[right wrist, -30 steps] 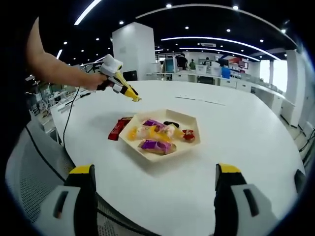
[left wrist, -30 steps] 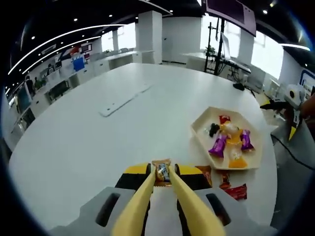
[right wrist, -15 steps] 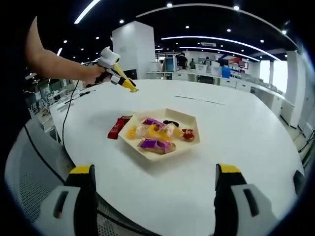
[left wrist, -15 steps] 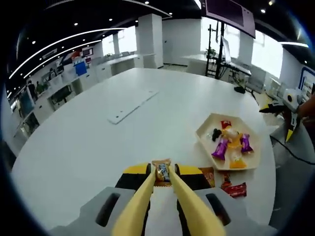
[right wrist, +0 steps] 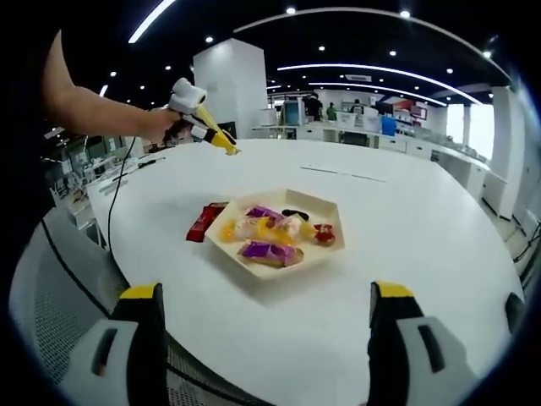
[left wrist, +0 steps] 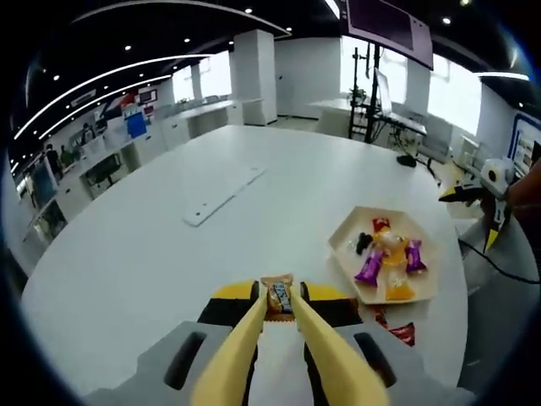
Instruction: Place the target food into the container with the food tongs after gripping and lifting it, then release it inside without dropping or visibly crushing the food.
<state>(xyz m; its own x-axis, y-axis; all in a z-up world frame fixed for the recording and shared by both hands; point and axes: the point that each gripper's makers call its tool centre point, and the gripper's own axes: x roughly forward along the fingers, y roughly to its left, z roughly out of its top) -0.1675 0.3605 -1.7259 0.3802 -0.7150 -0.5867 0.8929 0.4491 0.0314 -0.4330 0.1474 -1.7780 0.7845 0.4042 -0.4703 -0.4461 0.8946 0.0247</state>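
The wrapped candy sits pinched at the tips of your yellow tongs, which the left gripper squeezes together; it hangs high above the white table, well apart from the hexagonal tray. Your grip catches only the wrapper's end, so a jolt or a slackened squeeze on the way over could let it slip and fall short, perhaps beside the red packets lying just off the tray. Squeeze harder and you risk crushing it. The tray already holds several sweets, so a high release may bounce the candy out. Your right gripper is spread wide, grasping nothing, facing the tray.
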